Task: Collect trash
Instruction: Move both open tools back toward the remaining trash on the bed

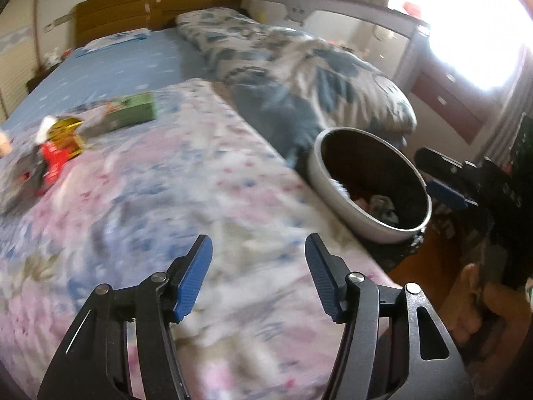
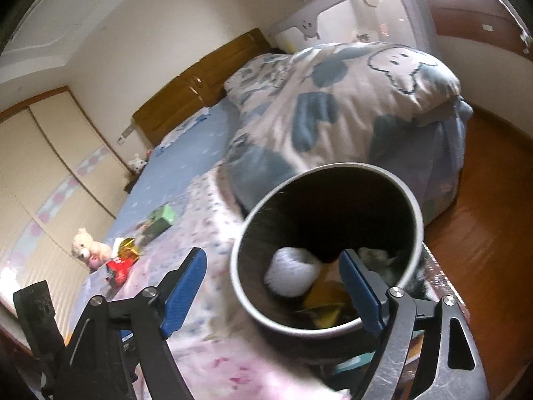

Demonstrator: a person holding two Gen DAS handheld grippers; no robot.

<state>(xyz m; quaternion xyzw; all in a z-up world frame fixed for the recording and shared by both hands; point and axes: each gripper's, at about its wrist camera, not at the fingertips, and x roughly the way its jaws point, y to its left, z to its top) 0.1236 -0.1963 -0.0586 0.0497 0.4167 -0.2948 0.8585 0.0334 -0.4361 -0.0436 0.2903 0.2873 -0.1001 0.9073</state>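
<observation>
A round metal bin [image 1: 373, 180] stands beside the bed's right edge, with trash inside. In the right wrist view the bin [image 2: 328, 243] is close, holding a white wad [image 2: 291, 275] and yellow wrappers [image 2: 324, 303]. My left gripper [image 1: 258, 276] is open and empty over the floral bedspread. My right gripper [image 2: 273, 286] is open and empty, its right finger over the bin's mouth. On the bed lie a green box [image 1: 131, 113], a gold wrapper [image 1: 65, 130] and a red packet [image 1: 55, 160]; these also show in the right wrist view [image 2: 161, 220].
A folded cartoon-print quilt [image 1: 299, 76] lies on the bed behind the bin. A plush bear [image 2: 88, 248] sits at the bed's far side. Wooden headboard [image 1: 156, 6], wardrobe [image 2: 40, 173] and wooden floor [image 2: 483, 220] surround the bed.
</observation>
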